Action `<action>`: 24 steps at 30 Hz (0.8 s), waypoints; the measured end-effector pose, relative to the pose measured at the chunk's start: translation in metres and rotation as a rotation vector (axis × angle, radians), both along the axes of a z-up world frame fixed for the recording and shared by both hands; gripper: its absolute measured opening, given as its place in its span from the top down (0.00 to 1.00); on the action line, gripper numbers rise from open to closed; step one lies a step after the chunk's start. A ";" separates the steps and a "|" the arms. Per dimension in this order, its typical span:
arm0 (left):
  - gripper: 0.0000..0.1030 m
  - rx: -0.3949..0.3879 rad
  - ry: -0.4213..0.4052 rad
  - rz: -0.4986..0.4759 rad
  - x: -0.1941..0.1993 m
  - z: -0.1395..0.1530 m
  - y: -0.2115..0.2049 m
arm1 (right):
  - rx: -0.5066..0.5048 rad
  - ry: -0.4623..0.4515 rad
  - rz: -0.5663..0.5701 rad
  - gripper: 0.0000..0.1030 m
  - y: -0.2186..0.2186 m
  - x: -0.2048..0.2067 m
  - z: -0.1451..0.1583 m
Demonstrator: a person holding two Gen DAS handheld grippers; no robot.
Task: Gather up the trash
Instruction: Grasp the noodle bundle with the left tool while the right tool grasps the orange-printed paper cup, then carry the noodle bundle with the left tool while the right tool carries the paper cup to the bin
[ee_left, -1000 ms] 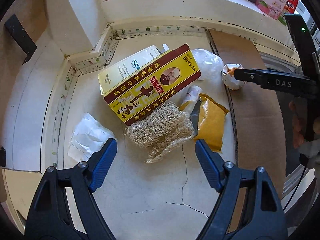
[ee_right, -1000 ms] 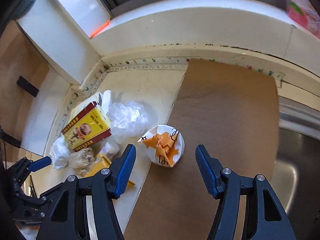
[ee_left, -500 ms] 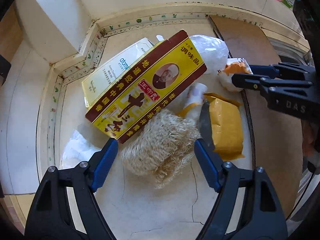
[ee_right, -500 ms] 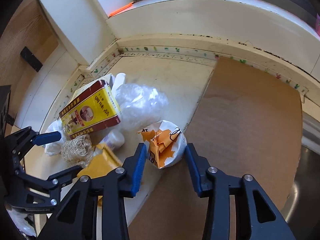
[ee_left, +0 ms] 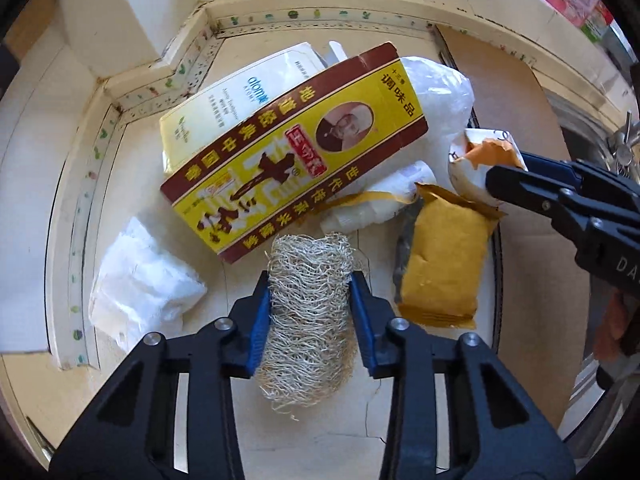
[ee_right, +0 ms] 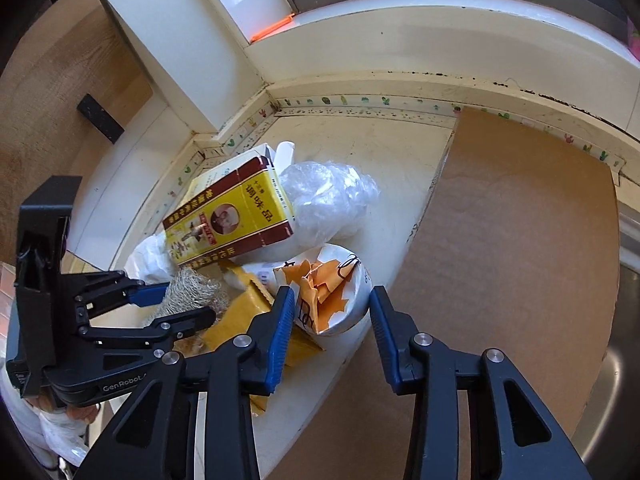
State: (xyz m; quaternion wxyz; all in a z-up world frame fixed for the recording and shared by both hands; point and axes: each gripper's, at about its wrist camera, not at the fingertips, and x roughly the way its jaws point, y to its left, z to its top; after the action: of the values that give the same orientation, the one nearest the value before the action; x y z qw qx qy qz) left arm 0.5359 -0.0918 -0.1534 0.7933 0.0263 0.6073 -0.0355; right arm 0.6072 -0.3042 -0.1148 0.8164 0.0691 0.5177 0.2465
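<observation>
Your left gripper point(ee_left: 310, 280) points steeply down at the counter point(ee_left: 304, 432) and its jaws have just been closing; both blue pads now press the sides of the fibre scrubber point(ee_left: 308, 312), which lies on the counter at the near edge of the trash pile. Your right gripper point(ee_right: 328, 304) has also just been closing. Its left pad point(ee_right: 282, 320) touches the crumpled paper cup point(ee_right: 340, 300) with the orange scrap inside, while the right pad stands just beside the cup's other side; you cannot tell whether it presses.

The cup sits at the counter edge, against the brown board point(ee_right: 520, 240). Just left of the cup lies the yellow packet point(ee_left: 444, 260), with a small white tube point(ee_left: 380, 204) touching its far end. A white crumpled wrapper point(ee_left: 140, 288) lies left of the scrubber. Farther back, the yellow and maroon carton point(ee_left: 288, 156) rests tilted on a pale box point(ee_left: 232, 108). A clear plastic bag point(ee_right: 328, 200) lies beside the carton, near the tiled corner.
</observation>
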 end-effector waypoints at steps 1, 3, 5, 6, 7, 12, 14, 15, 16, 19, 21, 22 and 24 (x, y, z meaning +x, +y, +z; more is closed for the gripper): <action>0.68 -0.009 0.000 0.009 -0.004 0.001 0.002 | 0.008 -0.002 -0.004 0.63 -0.001 -0.003 0.003; 0.68 -0.034 -0.004 0.031 -0.014 0.005 0.007 | 0.028 -0.007 -0.013 0.63 -0.004 -0.011 0.010; 0.68 -0.049 -0.013 0.047 -0.024 0.011 0.010 | 0.037 -0.015 -0.019 0.63 -0.004 -0.018 0.016; 0.69 -0.059 -0.019 0.054 -0.031 0.014 0.012 | 0.043 -0.020 -0.022 0.63 -0.004 -0.024 0.020; 0.69 -0.069 -0.024 0.060 -0.036 0.017 0.015 | 0.049 -0.023 -0.023 0.63 -0.004 -0.028 0.024; 0.69 -0.109 -0.060 0.081 -0.076 0.041 0.027 | 0.078 -0.039 -0.022 0.63 -0.002 -0.069 0.044; 0.69 -0.120 -0.080 0.078 -0.096 0.052 0.031 | 0.074 -0.061 -0.018 0.63 0.001 -0.091 0.056; 0.69 -0.128 -0.090 0.075 -0.105 0.058 0.032 | 0.072 -0.072 -0.017 0.63 0.002 -0.103 0.062; 0.69 -0.141 -0.104 0.069 -0.118 0.065 0.035 | 0.072 -0.084 -0.017 0.63 0.003 -0.114 0.067; 0.69 -0.165 -0.141 0.052 -0.154 0.083 0.040 | 0.066 -0.126 -0.025 0.63 0.007 -0.153 0.085; 0.69 -0.180 -0.160 0.045 -0.179 0.093 0.043 | 0.063 -0.147 -0.040 0.63 0.011 -0.183 0.095; 0.69 -0.184 -0.171 0.040 -0.193 0.098 0.045 | 0.063 -0.153 -0.047 0.63 0.014 -0.197 0.099; 0.69 -0.177 -0.196 0.026 -0.217 0.104 0.050 | 0.060 -0.166 -0.063 0.63 0.023 -0.230 0.106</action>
State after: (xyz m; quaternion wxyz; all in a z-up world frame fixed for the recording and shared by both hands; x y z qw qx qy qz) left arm 0.3191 -0.0419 -0.0496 0.8484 -0.0482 0.5217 -0.0760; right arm 0.3772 -0.2816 -0.0085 0.8614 0.0892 0.4382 0.2411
